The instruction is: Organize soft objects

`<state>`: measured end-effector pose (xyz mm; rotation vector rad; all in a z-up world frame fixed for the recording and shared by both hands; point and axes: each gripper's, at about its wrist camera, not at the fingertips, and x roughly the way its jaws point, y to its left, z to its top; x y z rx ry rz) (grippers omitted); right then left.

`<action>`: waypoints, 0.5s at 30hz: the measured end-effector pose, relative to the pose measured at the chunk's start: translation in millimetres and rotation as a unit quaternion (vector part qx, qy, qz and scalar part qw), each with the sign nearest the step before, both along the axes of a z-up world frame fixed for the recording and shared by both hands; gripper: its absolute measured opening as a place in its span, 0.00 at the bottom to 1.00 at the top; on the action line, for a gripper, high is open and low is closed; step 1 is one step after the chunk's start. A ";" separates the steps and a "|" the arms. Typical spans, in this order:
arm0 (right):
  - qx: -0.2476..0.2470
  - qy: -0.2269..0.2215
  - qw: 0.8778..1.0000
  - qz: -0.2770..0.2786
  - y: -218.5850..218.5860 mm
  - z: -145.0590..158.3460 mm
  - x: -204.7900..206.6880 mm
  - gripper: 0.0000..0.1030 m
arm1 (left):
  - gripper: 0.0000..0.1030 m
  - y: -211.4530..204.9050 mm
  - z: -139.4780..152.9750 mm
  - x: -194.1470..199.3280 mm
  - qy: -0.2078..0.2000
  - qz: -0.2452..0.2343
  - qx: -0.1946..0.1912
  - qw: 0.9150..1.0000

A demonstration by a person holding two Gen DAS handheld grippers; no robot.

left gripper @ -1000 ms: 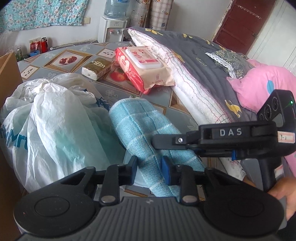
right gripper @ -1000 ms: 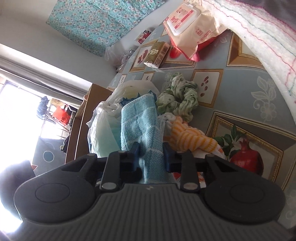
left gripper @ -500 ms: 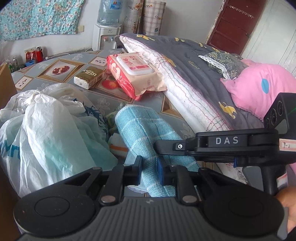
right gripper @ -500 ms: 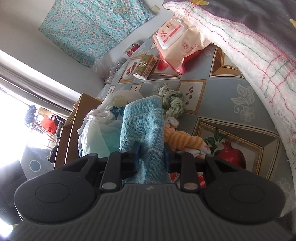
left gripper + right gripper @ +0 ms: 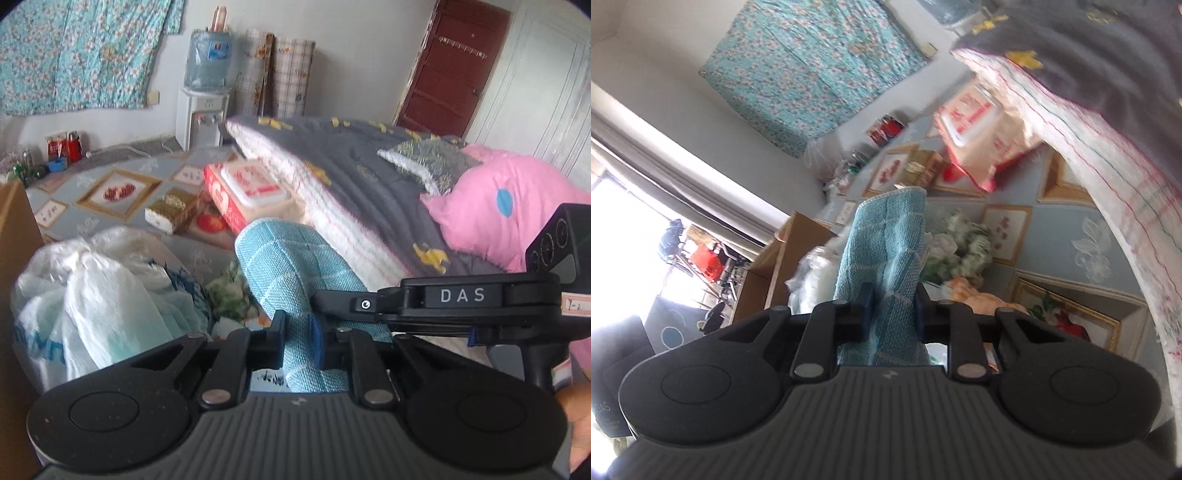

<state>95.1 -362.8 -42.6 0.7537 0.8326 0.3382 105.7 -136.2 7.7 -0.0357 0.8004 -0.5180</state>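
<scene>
Overhead, one blue towel — left gripper and closing right gripper both pinching it.

Daylit, motion-blurred, blown-out window glare

Before you spreads a bed surface under a blue-grey patterned cover, carrying a folded grey quilt, a pink pillow, a wet-wipes pack, a small gold carton, crumpled white plastic bags and green-white cloth.
</scene>
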 end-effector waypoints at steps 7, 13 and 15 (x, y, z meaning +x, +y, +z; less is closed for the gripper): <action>0.023 -0.069 0.996 0.044 39.2 53.6 19.2 0.19 | 0.15 49.0 57.9 -8.7 -0.063 0.033 -0.018 0.997; 0.039 -0.087 0.989 0.116 117.9 77.2 60.0 0.19 | 0.15 119.2 87.5 -7.9 -0.086 0.086 0.007 0.993; 0.044 -0.077 0.986 0.141 150.8 77.3 76.0 0.19 | 0.15 147.6 89.9 -2.8 -0.076 0.109 0.014 0.991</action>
